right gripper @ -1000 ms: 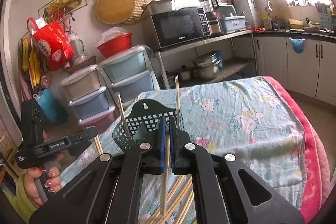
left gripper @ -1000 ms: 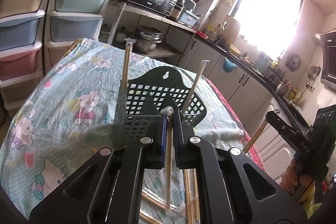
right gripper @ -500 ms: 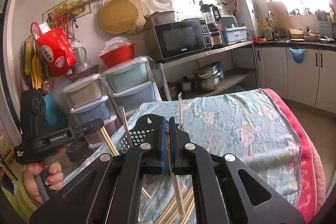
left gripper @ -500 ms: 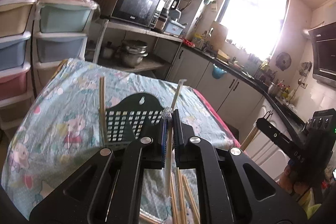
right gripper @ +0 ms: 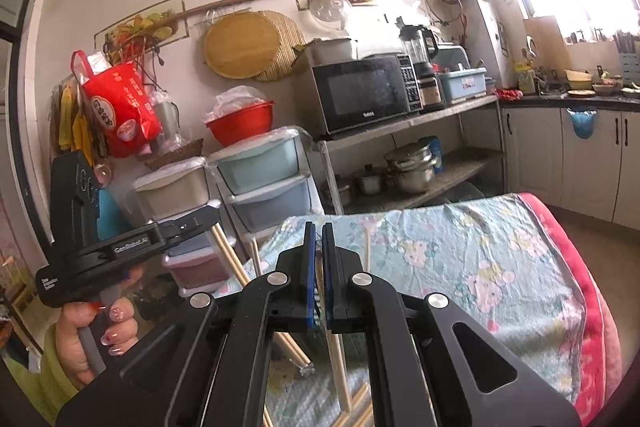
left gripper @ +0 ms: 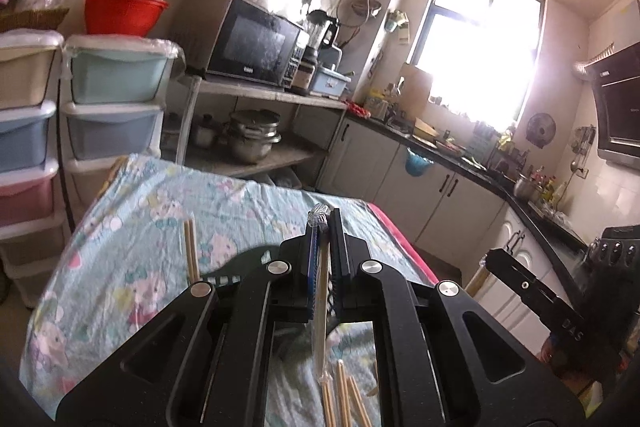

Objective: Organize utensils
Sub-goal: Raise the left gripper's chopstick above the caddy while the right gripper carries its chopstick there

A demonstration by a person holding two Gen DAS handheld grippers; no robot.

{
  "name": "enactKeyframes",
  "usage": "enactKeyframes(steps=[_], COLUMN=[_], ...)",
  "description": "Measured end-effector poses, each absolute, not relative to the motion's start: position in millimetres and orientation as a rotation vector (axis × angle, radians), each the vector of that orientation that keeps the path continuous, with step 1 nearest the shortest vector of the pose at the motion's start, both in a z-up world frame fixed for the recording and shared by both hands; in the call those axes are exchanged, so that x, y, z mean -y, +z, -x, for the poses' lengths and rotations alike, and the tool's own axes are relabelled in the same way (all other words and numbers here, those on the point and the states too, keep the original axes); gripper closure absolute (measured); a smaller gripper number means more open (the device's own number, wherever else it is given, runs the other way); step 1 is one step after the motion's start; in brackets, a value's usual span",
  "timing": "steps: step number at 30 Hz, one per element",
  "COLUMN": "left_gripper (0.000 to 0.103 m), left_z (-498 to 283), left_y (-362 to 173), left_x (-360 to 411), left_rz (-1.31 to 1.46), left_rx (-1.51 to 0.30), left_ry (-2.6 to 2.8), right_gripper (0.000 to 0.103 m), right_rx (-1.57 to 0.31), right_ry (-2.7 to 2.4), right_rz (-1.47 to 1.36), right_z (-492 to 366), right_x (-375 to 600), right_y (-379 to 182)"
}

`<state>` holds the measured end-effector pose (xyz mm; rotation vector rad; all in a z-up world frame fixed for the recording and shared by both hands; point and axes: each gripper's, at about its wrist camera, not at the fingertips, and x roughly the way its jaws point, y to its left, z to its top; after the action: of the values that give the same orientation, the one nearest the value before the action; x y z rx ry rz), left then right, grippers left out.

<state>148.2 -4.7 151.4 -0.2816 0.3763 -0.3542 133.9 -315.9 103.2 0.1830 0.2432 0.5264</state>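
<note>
Left gripper [left gripper: 325, 255]: fingers closed tight on a chopstick [left gripper: 320, 323] in a clear wrapper; its crimped end pokes out above the fingertips and its lower end hangs free over the counter [left gripper: 120, 267].

Right gripper [right gripper: 316, 267]: fingers clamped together on a bare chopstick [right gripper: 335, 355], which hangs below them, tilted a little.

Change: a second ago both grippers were low, close behind the dark green basket [left gripper: 256, 255], which filled the middle of each view. Now both have lifted, and the basket has sunk almost out of sight behind the gripper bodies; only a sliver of it shows in the left view.

Basket: it stands on the cartoon-print cloth of the counter, with two chopsticks [left gripper: 191, 251] upright in it.

Loose chopsticks: several more [left gripper: 344, 399] lie on the cloth beneath the grippers, not yet sorted.

Person: a hand [right gripper: 92, 331] with painted nails holds the left gripper's handle, seen from the right view.

Meaning: each gripper has a chopstick clear of the pile, so I'd judge the pick-up done and the drop into the basket next.

Risk: the basket is hidden under the grippers, so aiming the free ends into it looks awkward.
</note>
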Motion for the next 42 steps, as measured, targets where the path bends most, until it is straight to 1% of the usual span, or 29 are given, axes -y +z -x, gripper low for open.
enactKeyframes(steps=[9,16,29,42], left_gripper=[0.1,0.1,0.1,0.1], left_z=[-165.1,-173.8,-196.5,-213.6], left_y=[179.5,191.1,170.0,133.9], left_x=[-1.0,-0.7,-6.5,-11.9], left_rz=[0.27,0.241,0.24,0.27], left_rx=[-0.32,-0.273,-0.305,-0.377], left_ry=[-0.309,-0.26,-0.221,-0.225], right_gripper=[0.099,0.099,0.099,0.099], right_rx=[-0.188,-0.151,-0.127,-0.188], right_ry=[0.553,0.566,0.585,0.543], right_rz=[-0.165,-0.159,-0.157,-0.163], right_z=[-151.4,-167.5,-196.7,-233.6], right_x=[302.0,292.1,271.7,260.0], right_y=[138.6,160.6,176.3,145.3])
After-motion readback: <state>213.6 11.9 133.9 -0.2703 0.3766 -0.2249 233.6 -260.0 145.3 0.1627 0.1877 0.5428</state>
